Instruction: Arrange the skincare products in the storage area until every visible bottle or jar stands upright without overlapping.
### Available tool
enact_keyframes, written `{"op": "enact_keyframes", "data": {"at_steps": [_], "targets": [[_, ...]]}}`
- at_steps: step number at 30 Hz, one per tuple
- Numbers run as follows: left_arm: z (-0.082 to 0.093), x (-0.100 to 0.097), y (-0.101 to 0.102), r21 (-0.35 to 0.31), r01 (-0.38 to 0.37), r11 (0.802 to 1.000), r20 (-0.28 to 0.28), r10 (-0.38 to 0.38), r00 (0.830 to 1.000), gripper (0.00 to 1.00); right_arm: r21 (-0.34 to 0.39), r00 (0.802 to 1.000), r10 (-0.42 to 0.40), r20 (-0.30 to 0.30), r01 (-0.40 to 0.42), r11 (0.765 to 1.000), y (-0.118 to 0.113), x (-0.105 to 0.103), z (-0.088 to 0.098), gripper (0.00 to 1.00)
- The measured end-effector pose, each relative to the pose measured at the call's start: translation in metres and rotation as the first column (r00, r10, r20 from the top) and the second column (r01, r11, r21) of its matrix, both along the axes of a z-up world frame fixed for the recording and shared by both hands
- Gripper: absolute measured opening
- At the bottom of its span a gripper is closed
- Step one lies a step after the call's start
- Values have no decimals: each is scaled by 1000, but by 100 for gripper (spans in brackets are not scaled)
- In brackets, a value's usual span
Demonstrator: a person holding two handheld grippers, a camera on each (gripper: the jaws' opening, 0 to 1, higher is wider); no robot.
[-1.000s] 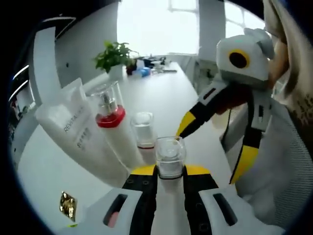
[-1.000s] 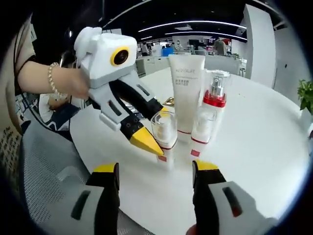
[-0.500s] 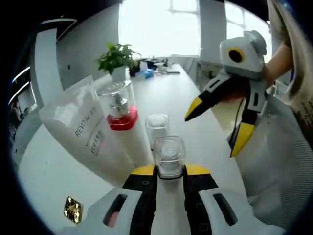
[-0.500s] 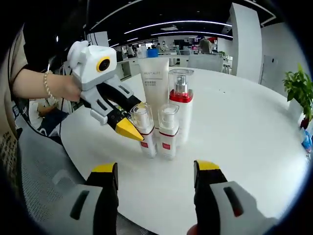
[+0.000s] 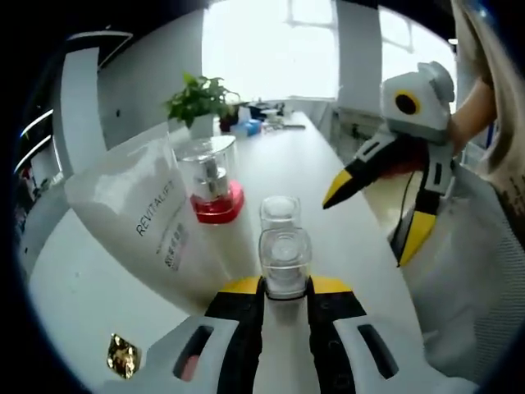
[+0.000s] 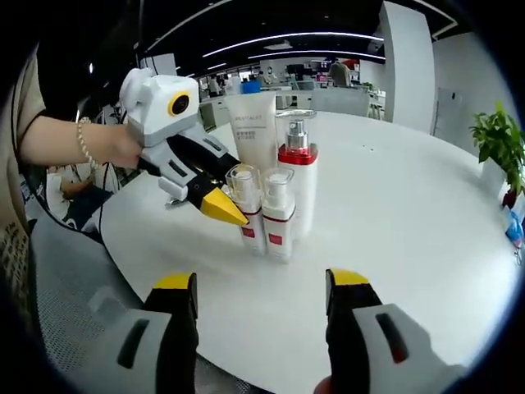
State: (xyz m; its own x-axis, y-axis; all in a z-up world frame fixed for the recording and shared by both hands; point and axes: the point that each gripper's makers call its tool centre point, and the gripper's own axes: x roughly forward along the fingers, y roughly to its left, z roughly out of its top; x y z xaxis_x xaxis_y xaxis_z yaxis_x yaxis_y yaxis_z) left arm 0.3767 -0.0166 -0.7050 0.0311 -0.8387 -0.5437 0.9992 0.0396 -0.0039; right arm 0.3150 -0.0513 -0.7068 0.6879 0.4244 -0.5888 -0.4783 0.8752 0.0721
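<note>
On the white tabletop: four upright products, clustered. Left hand-held gripper clenched around small bottle, tall pump bottle at its 11 o'clock. Likely light, slick, tippy; grip mid-body. Right hand-held gripper released, holding nothing.

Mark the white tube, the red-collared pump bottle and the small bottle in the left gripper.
white tube (image 6: 253,131), right gripper view, on its printed front.
red-collared pump bottle (image 6: 298,154), right gripper view, on the red collar.
small bottle (image 5: 285,261), left gripper view, on its clear cap.
</note>
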Motion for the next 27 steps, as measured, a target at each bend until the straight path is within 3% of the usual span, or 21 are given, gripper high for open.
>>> {"op": "enact_keyframes", "data": {"at_steps": [15,27], "targets": [[-5,-1,2,24,-4,1000,-9,4,1000,17,0,1000,-3,-7,3,1000,-1,-1,-1,64],[-7,-4,10,47,-34,998,-31,35,999,26,-5,1000,2,-6,-2,1000,0,-1,-2,64]]}}
